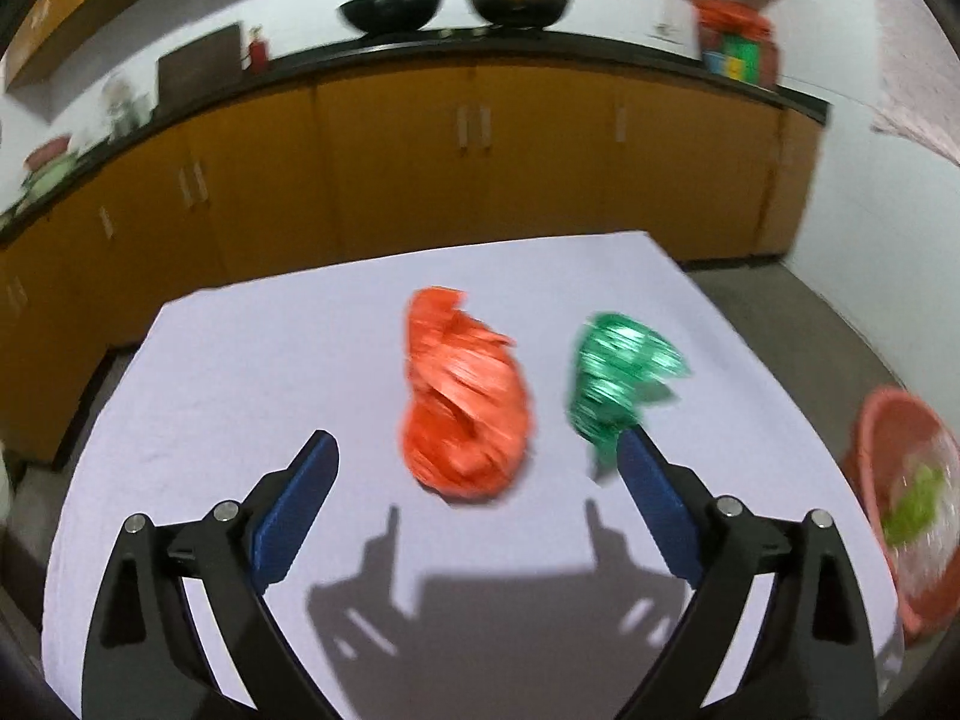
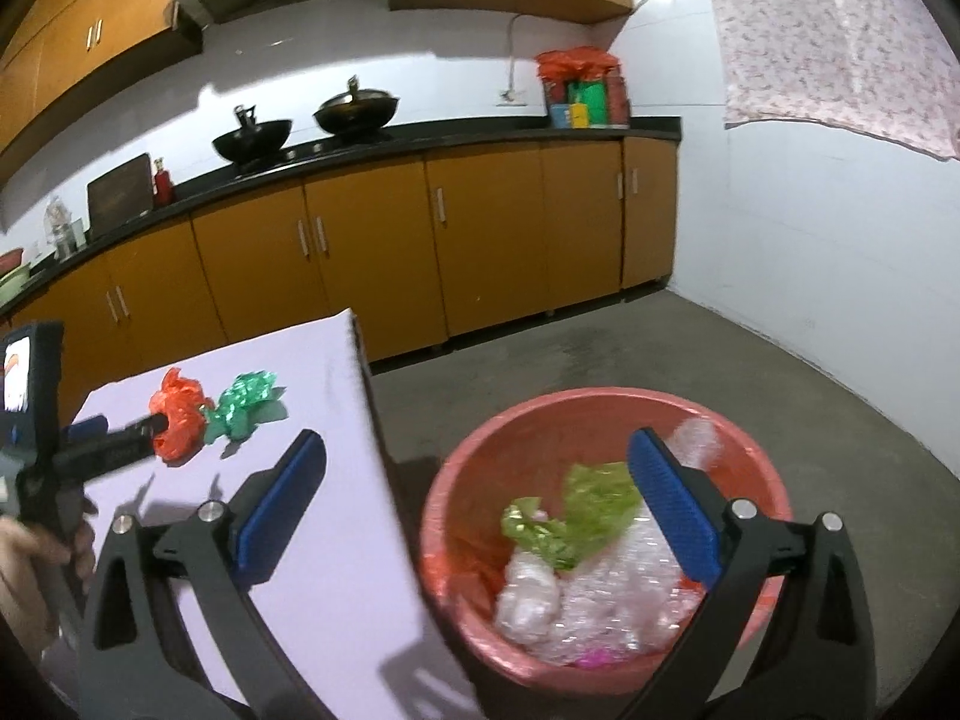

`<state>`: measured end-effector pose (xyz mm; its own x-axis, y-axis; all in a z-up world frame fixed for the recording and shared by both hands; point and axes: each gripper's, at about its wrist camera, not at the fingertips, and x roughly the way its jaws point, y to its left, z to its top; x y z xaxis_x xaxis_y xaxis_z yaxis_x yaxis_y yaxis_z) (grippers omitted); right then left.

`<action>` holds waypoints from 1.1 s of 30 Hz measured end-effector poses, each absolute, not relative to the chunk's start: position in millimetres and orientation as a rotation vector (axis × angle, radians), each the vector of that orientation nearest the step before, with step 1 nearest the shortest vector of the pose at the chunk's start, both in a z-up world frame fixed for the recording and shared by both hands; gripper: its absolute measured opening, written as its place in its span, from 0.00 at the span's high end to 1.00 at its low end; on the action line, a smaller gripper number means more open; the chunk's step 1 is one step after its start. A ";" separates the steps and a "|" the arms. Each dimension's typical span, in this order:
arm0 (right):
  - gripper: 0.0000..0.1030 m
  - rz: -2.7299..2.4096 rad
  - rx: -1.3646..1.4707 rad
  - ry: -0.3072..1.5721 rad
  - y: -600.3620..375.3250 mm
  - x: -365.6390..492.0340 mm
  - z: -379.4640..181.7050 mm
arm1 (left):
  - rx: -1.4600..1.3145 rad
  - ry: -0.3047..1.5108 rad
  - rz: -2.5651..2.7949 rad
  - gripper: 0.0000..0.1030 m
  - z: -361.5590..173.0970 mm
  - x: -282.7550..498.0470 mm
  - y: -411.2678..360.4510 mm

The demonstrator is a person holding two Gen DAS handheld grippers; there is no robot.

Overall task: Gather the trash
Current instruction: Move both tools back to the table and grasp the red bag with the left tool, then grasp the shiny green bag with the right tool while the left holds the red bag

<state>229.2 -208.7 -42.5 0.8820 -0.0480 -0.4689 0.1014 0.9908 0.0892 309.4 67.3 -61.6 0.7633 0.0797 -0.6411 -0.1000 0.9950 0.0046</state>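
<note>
The left tool point(image 1: 477, 450) stands wide, its two blue ribbed pads spread apart with nothing pressed between them; it hangs over the near part of the bench point(image 1: 240, 360), a flat surface covered in pale lilac cloth, and throws a sharp shadow on the cloth just below. Beyond its pads lies a crumpled orange plastic bag point(image 1: 465, 396), roughly in the middle of the bench, and just beside that, toward the bench's right edge, a crumpled shiny green foil wrapper point(image 1: 618, 372); in the left wrist view the right pad overlaps the wrapper's lower end, though whether it touches cannot be told through the blur. The right tool point(image 2: 477, 459) is also wide and holds nothing, and its view looks past the bench's right edge and down toward a round pink plastic basin point(image 2: 456, 516) on the grey concrete floor point(image 2: 660, 348), close against that edge. In the basin sit clear crinkled plastic point(image 2: 606, 600), a light green wrapper point(image 2: 576, 516) and a small bit of magenta. A hand point(image 2: 36, 546) grips the left tool's handle at the left edge of the right wrist view. Behind the bench run orange cabinets point(image 1: 480, 168) under a black countertop bearing two dark woks point(image 1: 390, 9).
</note>
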 end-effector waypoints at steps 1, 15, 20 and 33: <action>0.04 -0.070 0.112 0.489 -203.9 232.6 -43.7 | -0.042 0.706 0.102 0.09 -63.2 315.6 73.1; 0.04 0.048 0.075 0.540 -131.7 288.5 -57.8 | -0.097 0.799 0.077 0.21 -90.9 362.9 97.8; 0.04 0.065 0.040 0.554 -115.6 294.3 -63.0 | -0.118 0.812 0.040 0.44 -98.7 366.0 105.3; 0.05 0.164 0.063 0.625 -71.2 325.4 -81.6 | -0.135 0.761 0.132 0.57 -94.3 334.4 185.9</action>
